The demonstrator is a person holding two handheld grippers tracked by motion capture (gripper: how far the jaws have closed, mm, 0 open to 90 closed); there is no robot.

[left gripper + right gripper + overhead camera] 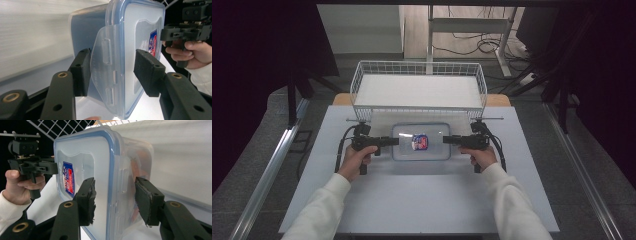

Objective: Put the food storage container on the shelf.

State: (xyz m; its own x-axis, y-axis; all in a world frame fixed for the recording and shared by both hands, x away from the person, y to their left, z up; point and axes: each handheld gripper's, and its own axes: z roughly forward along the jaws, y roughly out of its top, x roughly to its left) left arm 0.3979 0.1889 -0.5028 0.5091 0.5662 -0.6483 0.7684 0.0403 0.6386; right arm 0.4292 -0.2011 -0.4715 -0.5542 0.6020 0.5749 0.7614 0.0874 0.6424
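- High view: a clear plastic food container with a blue-edged lid lies flat on the white table, just in front of a white wire basket. The left gripper meets the container's left end and the right gripper its right end.
- Left gripper view: the jaws stand apart, one on each side of the container's side latch flap. The flap touches the left pad; the right pad is just short of the lid. Beyond the container, the person's other hand holds the second gripper.
- Right gripper view: the jaws are spread around the container's rim, one pad against the lid face, the other beside the body wall; whether they pinch it cannot be told. A red-and-blue label sits on the lid.
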